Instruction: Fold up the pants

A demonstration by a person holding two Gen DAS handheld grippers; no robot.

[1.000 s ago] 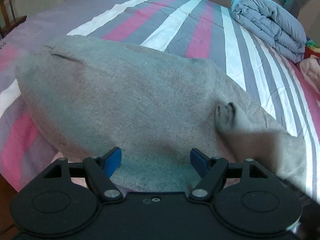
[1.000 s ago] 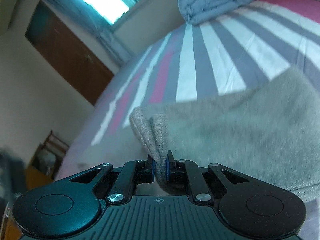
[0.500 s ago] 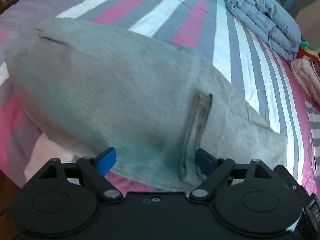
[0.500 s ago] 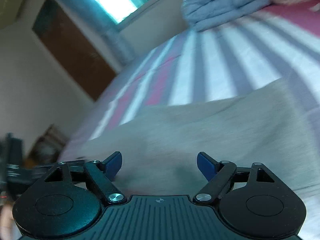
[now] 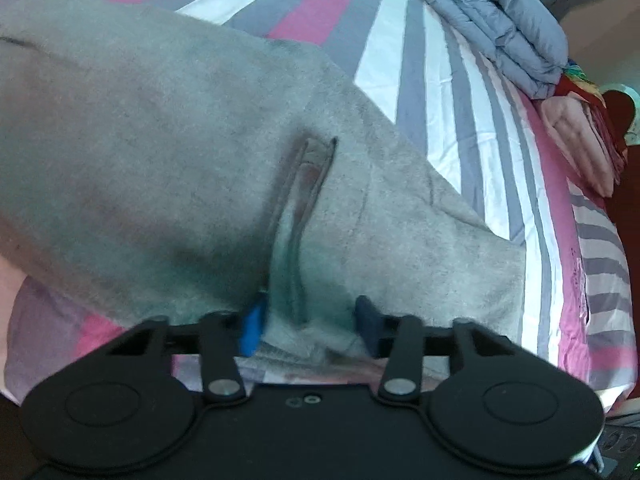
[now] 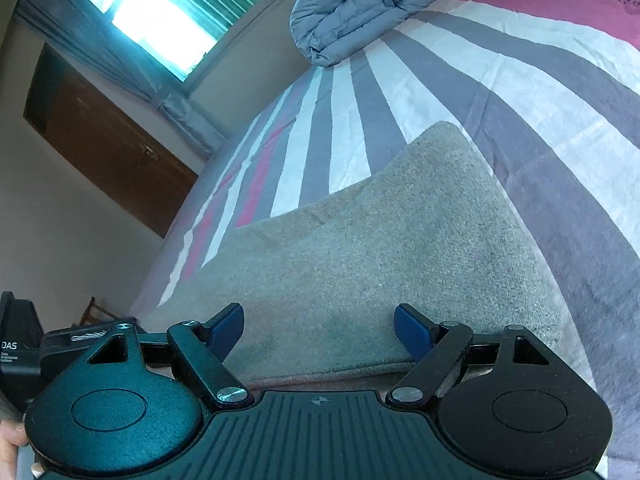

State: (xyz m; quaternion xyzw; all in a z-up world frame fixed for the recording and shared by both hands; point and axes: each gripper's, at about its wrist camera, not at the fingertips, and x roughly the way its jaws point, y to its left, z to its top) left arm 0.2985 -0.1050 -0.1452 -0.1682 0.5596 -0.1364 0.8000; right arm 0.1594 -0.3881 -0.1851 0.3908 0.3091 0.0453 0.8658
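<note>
Grey fleece pants [image 5: 168, 152] lie spread over a striped bed [image 5: 400, 60], with a gripper at each side of the near edge
The left gripper [image 5: 308, 324] has just been closing, and its blue pads [image 5: 251, 330] now pinch a bunched fold of the pants at the near hem, right below an open pocket slit [image 5: 304, 196]. The right gripper [image 6: 318, 332] has its jaws spread wide above the flat cloth, gripping nothing; its pads sit just over the near folded edge. A folded blue-grey quilt [image 5: 500, 20] rests at the far end of the bed, well apart from the pants, with a pink bundle [image 5: 580, 140] beside it
</note>
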